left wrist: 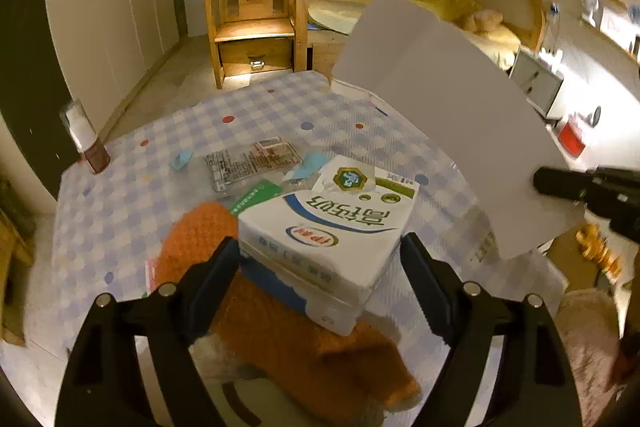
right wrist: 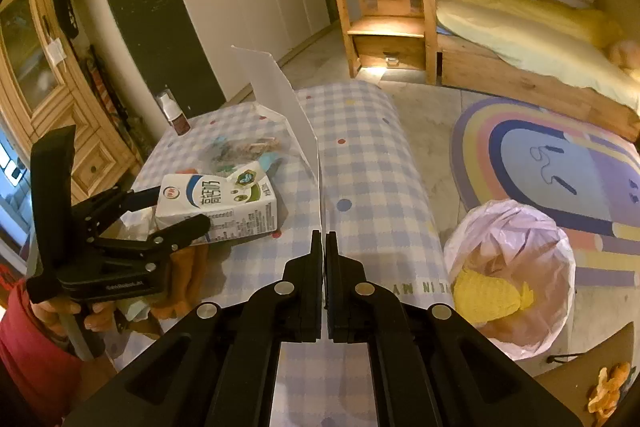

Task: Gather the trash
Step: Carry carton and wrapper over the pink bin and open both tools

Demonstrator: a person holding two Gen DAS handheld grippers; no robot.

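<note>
left wrist view: the left gripper (left wrist: pixel 320 259) is spreading its 2 fingers to either side of the milk carton (left wrist: pixel 332 227), which is lying on the checked tablecloth (left wrist: pixel 248 107) partly over an orange cloth (left wrist: pixel 280 327). the fingers are flanking the carton's near end; i cannot tell whether they are touching its sides. the carton's long axis is running away from the tool, slightly rightward. beyond it, a clear printed wrapper (left wrist: pixel 252 159) and blue paper scraps (left wrist: pixel 182 159) are lying flat. to the right, the right gripper (left wrist: pixel 540 181) is holding a white sheet of paper (left wrist: pixel 452 115) up in the air.

right wrist view: the right gripper (right wrist: pixel 323 239) is pressing its fingers together on the lower edge of the sheet of paper (right wrist: pixel 280 95), seen edge-on and standing upright. the trash bin (right wrist: pixel 508 279), lined with a pale bag and already holding something yellow, is sitting on the floor just right of the table and below the gripper, so the right hand is the nearer one to it. the left gripper (right wrist: pixel 176 211) is straddling the milk carton (right wrist: pixel 216 203) well to the left.
</note>
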